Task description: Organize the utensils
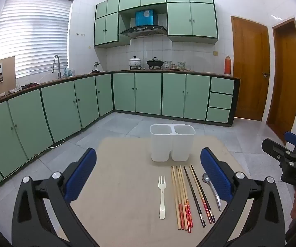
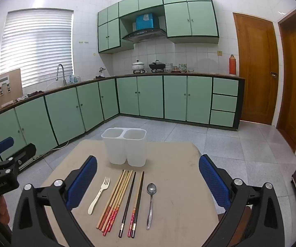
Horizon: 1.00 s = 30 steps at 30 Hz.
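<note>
A white two-compartment utensil holder (image 1: 172, 143) (image 2: 125, 147) stands empty at the far side of a small beige table (image 1: 123, 185) (image 2: 178, 185). In front of it lie a cream plastic fork (image 1: 162, 196) (image 2: 99, 194), several light wooden chopsticks (image 1: 180, 195) (image 2: 116, 197), dark chopsticks (image 1: 198, 193) (image 2: 134, 201) and a metal spoon (image 1: 211, 187) (image 2: 151, 202). My left gripper (image 1: 148, 175) is open and empty, hovering above the near table edge. My right gripper (image 2: 148, 181) is open and empty, over the utensils; it also shows at the right of the left wrist view (image 1: 288, 156).
The table stands on a grey tiled floor (image 2: 240, 154). Green cabinets (image 1: 148, 92) with a counter, sink and stove line the far and left walls. Wooden doors (image 2: 255, 70) are at the right. The left gripper shows at the left edge of the right wrist view (image 2: 5, 160).
</note>
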Available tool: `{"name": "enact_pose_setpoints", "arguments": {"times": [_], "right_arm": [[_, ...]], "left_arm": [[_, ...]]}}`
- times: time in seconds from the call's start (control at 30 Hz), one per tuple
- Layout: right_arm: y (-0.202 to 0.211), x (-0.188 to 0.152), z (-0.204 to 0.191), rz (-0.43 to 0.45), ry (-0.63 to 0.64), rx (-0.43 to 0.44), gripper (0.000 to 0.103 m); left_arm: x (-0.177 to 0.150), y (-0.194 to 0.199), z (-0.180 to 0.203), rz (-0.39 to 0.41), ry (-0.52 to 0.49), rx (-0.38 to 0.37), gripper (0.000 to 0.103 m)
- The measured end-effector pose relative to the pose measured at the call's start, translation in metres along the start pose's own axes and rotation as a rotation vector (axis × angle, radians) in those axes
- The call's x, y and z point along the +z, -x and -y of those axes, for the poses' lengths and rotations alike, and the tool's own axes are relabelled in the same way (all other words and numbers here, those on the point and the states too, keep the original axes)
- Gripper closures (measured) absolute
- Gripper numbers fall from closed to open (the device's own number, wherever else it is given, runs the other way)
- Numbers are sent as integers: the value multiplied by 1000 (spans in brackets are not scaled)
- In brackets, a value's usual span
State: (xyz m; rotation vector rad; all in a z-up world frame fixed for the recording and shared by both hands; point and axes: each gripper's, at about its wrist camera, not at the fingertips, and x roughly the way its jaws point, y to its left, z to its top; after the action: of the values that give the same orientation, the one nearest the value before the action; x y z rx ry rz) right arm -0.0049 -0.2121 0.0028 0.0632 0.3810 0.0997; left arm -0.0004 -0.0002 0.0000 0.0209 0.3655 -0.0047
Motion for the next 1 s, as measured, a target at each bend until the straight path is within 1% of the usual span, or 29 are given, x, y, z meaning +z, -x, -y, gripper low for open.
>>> {"name": "enact_pose_setpoints", "arguments": {"times": [0.37, 0.43, 1.0], "right_arm": [[0, 0, 0, 2, 3, -1, 6], [0, 0, 0, 3, 3, -2, 6], [0, 1, 0, 4, 4, -1, 6]], "left_arm": [[1, -1, 2, 1, -4, 5, 5], [6, 12, -2, 7, -1, 3, 5], [6, 12, -2, 10, 0, 8, 5]]}}
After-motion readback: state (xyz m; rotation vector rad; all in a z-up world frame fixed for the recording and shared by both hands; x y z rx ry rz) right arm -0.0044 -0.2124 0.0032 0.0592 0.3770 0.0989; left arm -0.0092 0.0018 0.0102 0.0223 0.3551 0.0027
